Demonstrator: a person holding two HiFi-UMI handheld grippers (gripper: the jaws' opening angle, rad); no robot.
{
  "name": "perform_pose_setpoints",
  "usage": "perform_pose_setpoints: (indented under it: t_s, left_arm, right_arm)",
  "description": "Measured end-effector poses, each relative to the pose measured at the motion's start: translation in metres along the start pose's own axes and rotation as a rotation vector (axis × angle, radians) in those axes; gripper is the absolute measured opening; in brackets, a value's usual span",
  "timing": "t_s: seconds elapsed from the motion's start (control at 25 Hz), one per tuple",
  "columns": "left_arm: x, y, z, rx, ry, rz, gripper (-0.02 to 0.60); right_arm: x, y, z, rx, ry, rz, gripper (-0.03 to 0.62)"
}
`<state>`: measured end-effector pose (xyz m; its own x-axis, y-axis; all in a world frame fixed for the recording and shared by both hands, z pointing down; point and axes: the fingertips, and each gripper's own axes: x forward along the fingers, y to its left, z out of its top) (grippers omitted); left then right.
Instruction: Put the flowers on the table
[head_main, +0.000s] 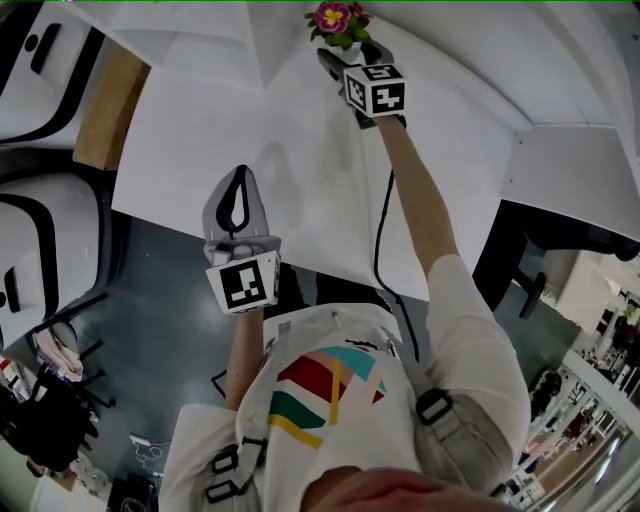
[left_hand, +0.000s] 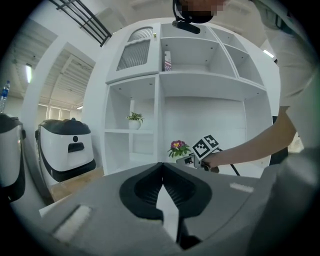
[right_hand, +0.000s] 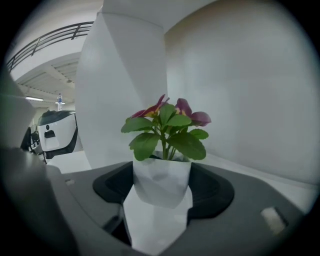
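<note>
We logged white faceted pot of purple flowers (right_hand: 162, 177) clamped between right gripper (right_hand: 161, 197) jaws; left gripper (left_hand: 161, 172) closed, empty; level lift advised.

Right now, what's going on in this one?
A person works two handheld grippers over a white table. The right gripper reaches far forward, its jaws on either side of a white flower pot and apparently closed on it. Whether the pot is lifted is unclear. The left gripper is shut and empty, held near the table's front edge.
</note>
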<state>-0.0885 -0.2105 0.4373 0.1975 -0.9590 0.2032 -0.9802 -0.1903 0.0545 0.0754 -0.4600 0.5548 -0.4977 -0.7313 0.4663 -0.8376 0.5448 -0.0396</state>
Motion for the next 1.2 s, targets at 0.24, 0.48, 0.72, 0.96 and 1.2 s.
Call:
perform_pose_setpoints:
  t_s: [0.24, 0.48, 0.72, 0.96, 1.2]
  left_arm:
    - [-0.001, 0.002, -0.011, -0.005, 0.026, 0.013, 0.002]
    - [0.003, 0.01, -0.021, -0.008, 0.051, 0.038, 0.002]
    - [0.005, 0.008, -0.031, -0.011, 0.068, 0.038, 0.002]
    - [0.008, 0.013, -0.031, -0.02, 0.068, 0.045, 0.002]
    - [0.012, 0.011, -0.025, -0.017, 0.061, 0.027, 0.002]
  right_arm:
    - [0.034, -0.008, -0.007, -0.027, 0.036, 0.004, 0.33]
    - [0.051, -0.013, -0.02, -0.021, 0.07, 0.002, 0.33]
    - [0.057, -0.015, -0.024, -0.005, 0.064, 0.005, 0.33]
    - [0.054, -0.012, -0.027, -0.025, 0.085, 0.006, 0.33]
    - [0.044, -0.013, -0.037, -0.026, 0.108, 0.004, 0.33]
